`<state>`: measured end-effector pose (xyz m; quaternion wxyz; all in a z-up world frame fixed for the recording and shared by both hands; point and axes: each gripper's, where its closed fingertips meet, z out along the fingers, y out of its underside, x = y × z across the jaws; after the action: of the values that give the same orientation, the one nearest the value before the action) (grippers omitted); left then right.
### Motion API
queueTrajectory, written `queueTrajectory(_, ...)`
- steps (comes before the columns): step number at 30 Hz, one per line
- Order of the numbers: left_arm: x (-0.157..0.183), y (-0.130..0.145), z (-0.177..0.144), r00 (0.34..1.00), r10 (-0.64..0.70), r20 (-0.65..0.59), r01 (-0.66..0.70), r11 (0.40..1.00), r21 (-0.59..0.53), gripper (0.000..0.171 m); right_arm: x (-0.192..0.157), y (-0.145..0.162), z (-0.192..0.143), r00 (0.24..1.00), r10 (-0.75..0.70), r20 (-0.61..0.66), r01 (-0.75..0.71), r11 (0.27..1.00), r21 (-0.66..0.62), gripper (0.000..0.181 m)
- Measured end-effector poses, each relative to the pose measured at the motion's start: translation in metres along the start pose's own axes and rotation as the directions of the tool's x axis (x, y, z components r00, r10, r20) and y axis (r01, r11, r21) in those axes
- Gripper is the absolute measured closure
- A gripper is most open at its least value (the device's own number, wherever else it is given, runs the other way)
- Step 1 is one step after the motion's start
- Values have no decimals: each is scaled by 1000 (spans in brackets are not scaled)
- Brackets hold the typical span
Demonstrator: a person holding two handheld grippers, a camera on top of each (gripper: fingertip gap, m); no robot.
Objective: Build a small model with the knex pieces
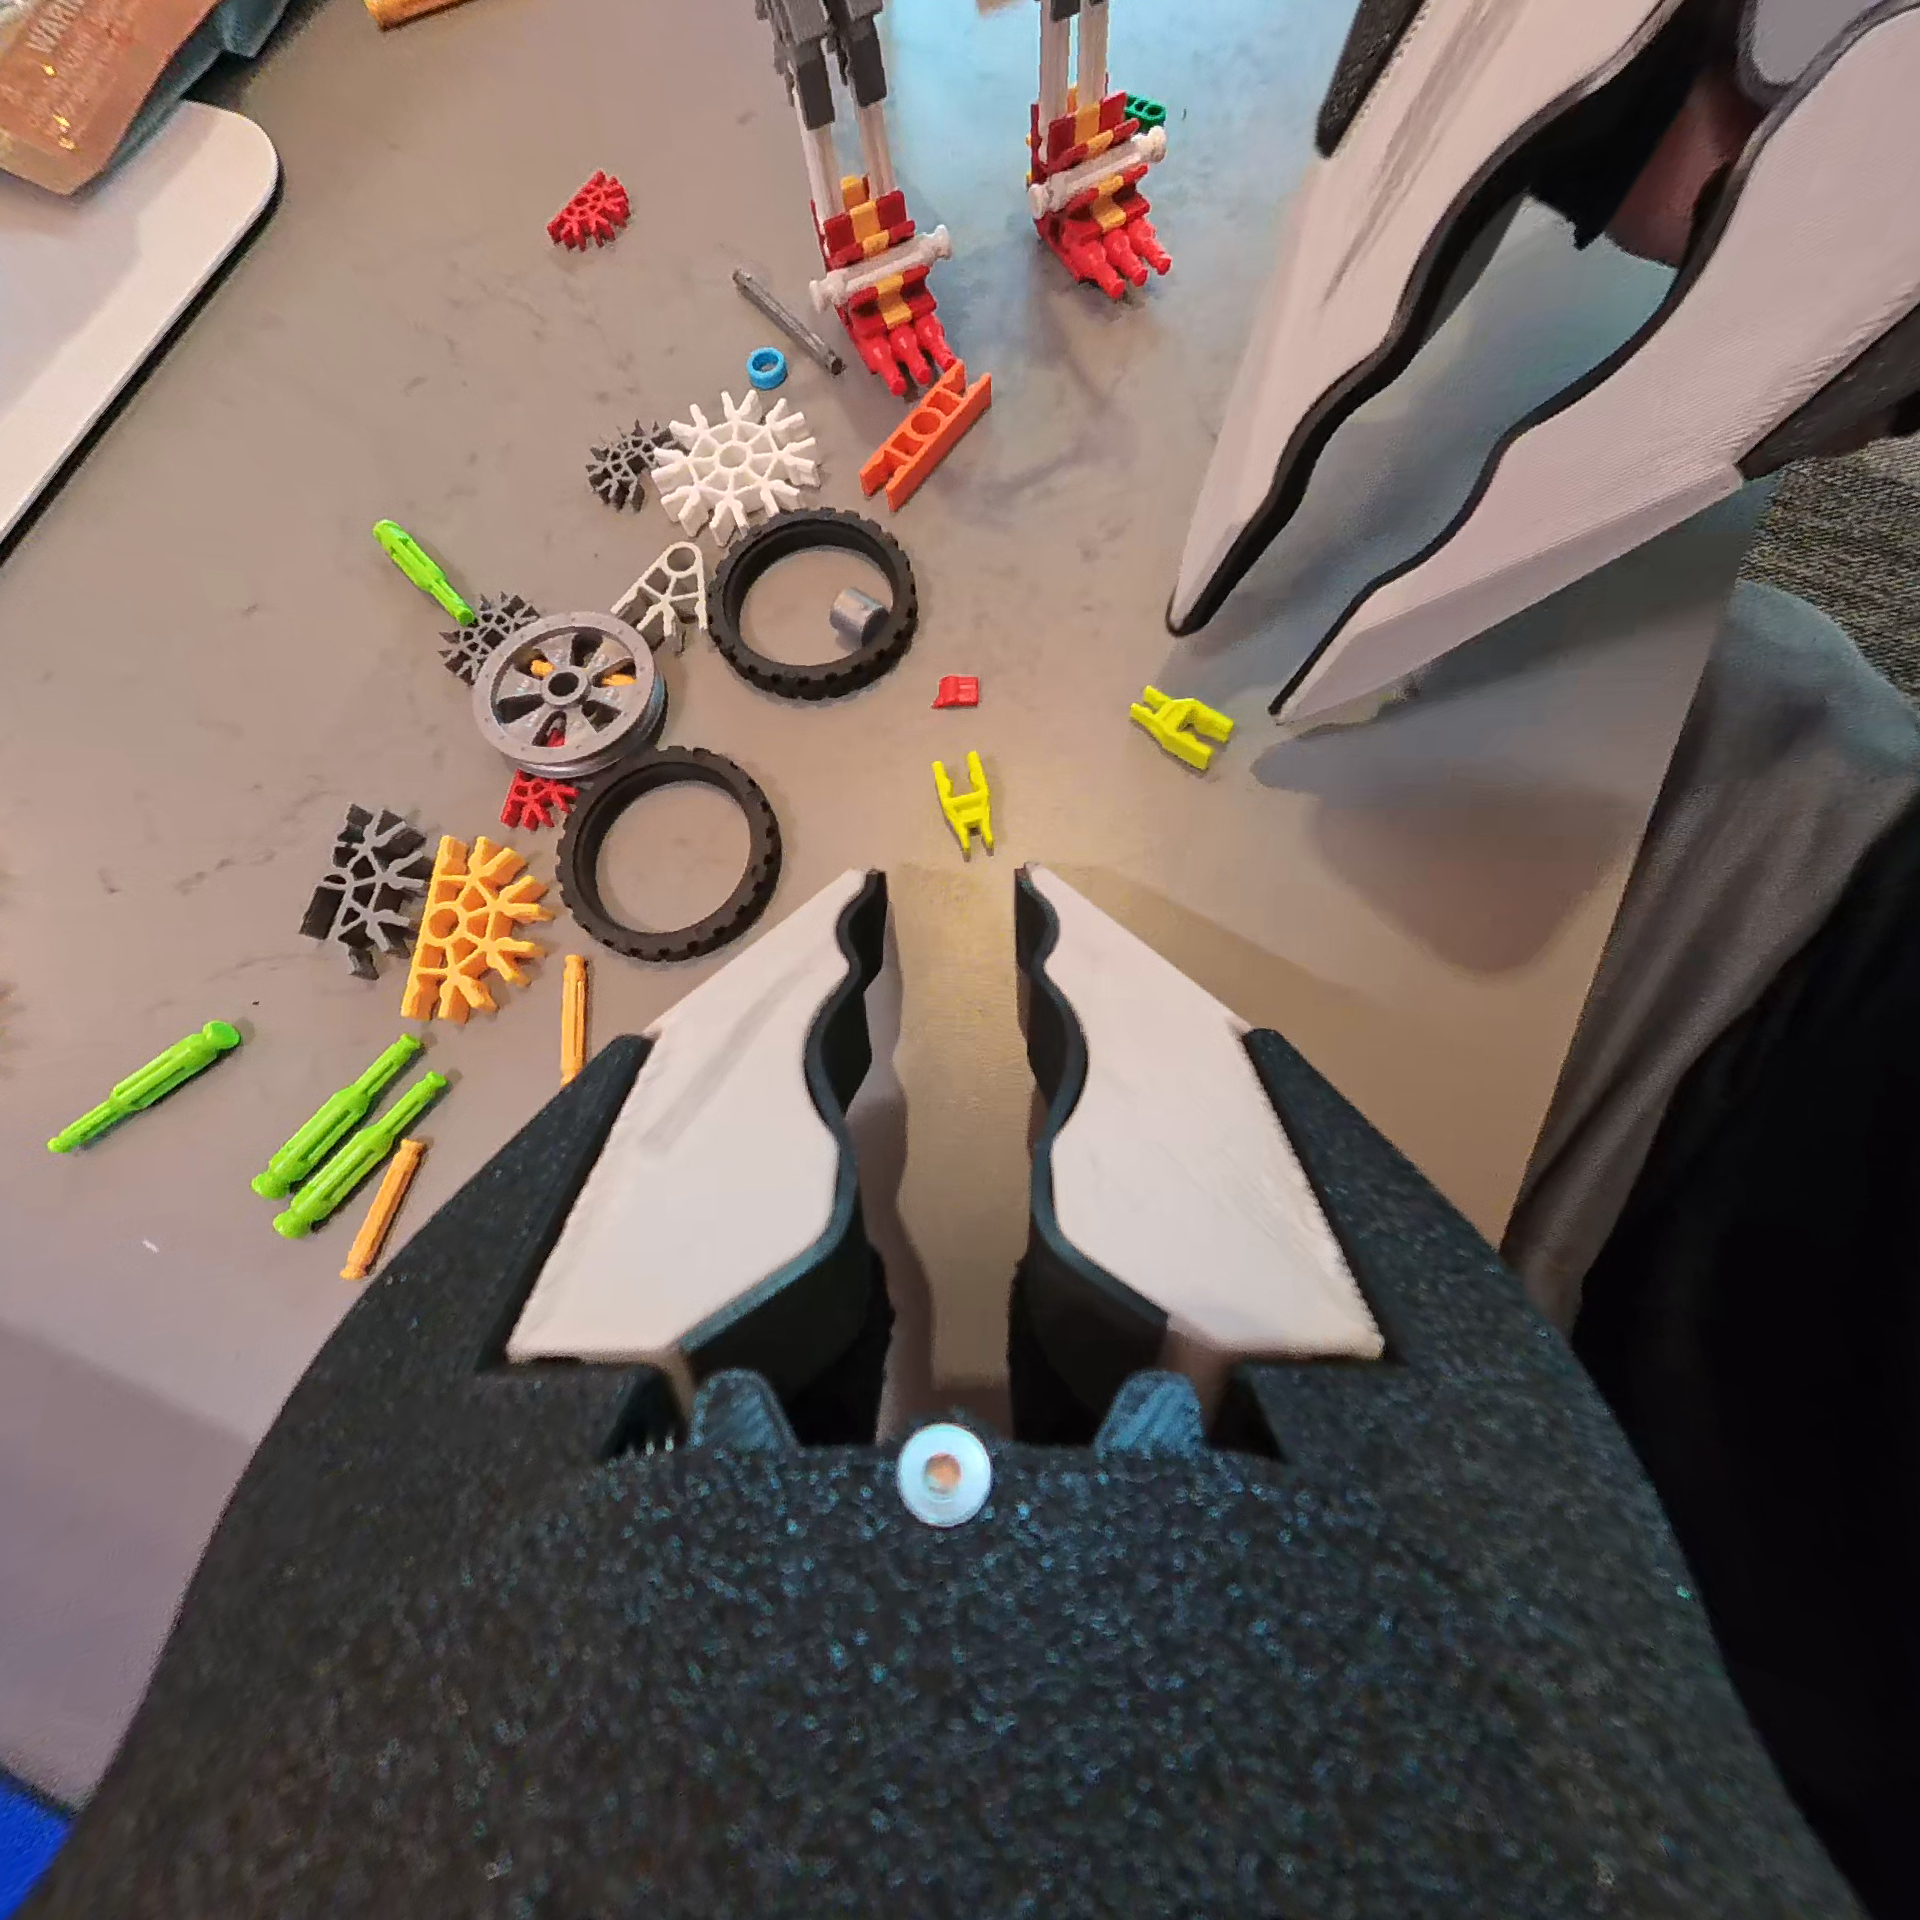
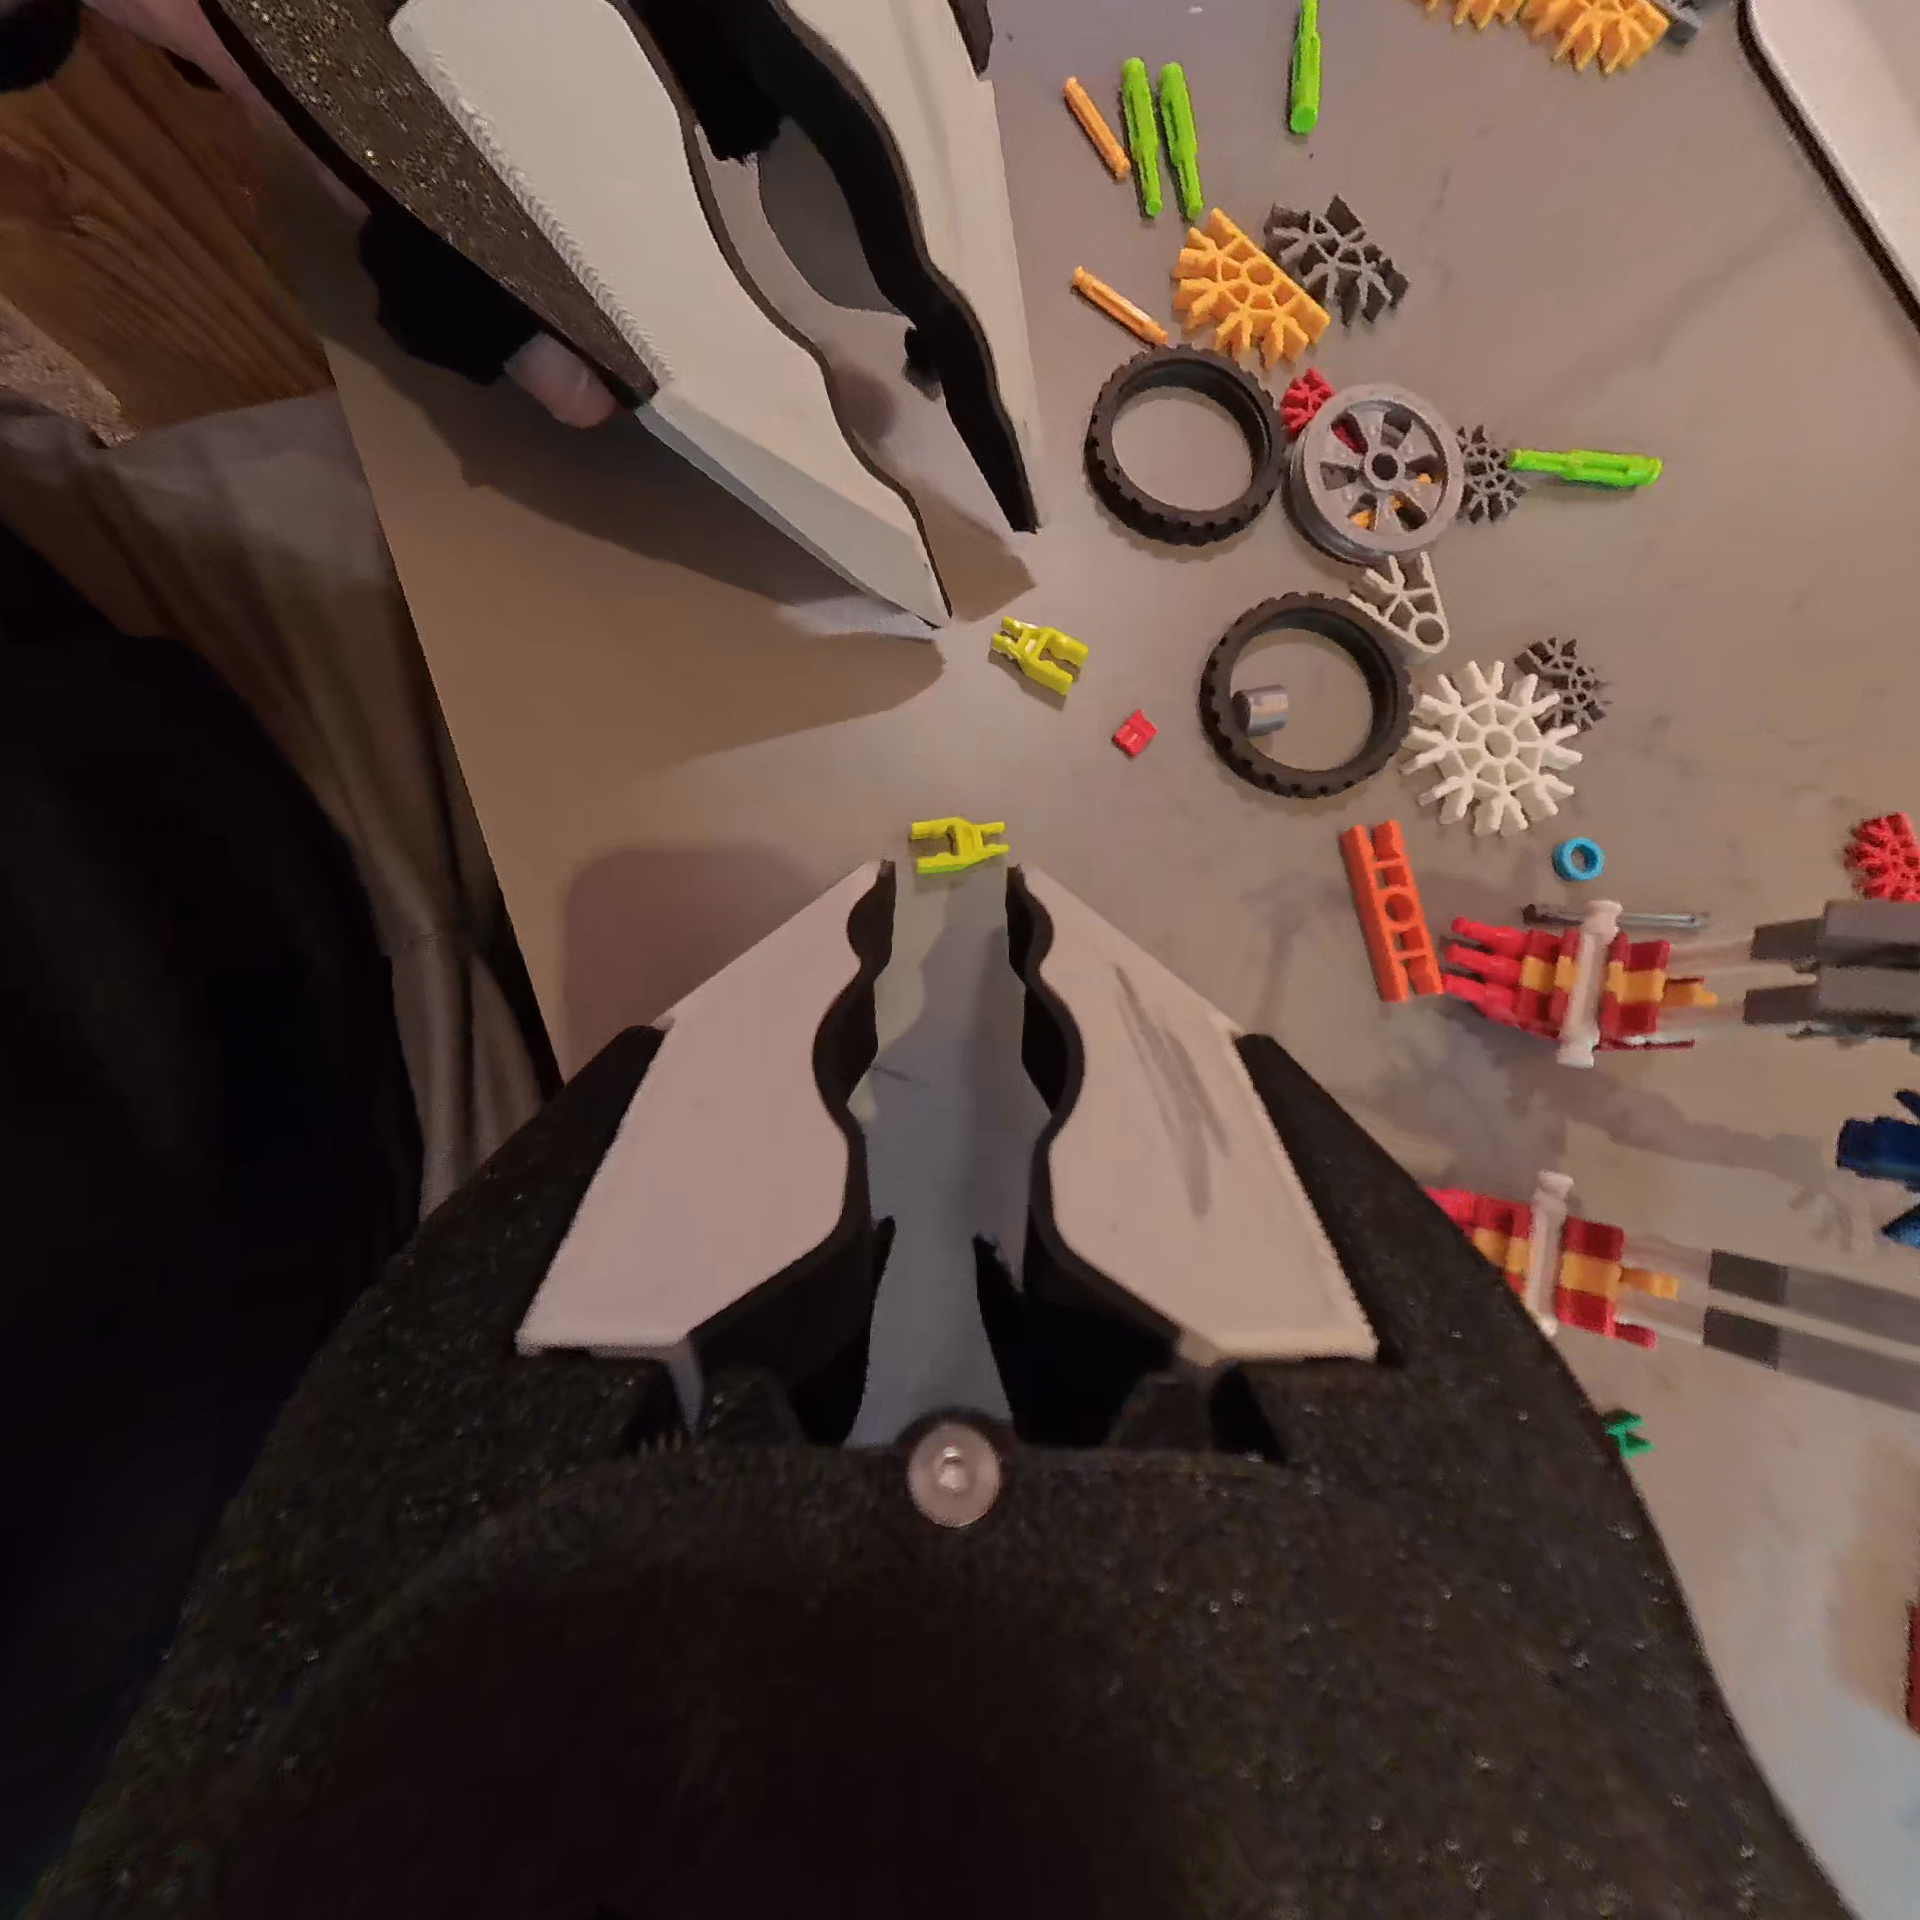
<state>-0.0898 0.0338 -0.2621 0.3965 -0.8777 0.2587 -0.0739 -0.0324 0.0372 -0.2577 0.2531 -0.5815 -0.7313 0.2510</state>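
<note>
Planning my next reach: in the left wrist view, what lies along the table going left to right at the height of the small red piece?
Grey spoked wheel → black tyre with a grey sleeve inside → small red piece → yellow clip → right gripper tips.

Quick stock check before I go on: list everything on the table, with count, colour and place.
Yellow clips: two; one ahead of the left gripper, one at the right gripper's fingers.
Red clip: one, beyond the yellow clips.
Tyres: two, black; the farther holds a grey spacer.
Wheel hub: one, grey, between the tyres.
White connector: one, beyond the tyres.
Orange bar: one, by the model's feet.
Green rods: four, left side.
Blue ring: one, far centre.
Model legs: two, red and yellow, far edge.
Left gripper: open.
Right gripper: open.
</note>
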Motion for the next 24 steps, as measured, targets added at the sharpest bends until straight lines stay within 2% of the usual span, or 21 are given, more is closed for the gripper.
queueTrajectory(7,0,1,1,1000,5,8,-4,1000,-7,149,-2,3,6,997,78,-19,-78,997,-3,160)
queueTrajectory(11,-1,1,1,1000,3,14,-3,1000,-2,149,1,3,11,997,78,-25,-78,997,0,167)
queueTrajectory(24,1,-3,-2,1000,-8,-20,9,999,44,149,4,3,12,999,-43,-24,43,999,-17,178)
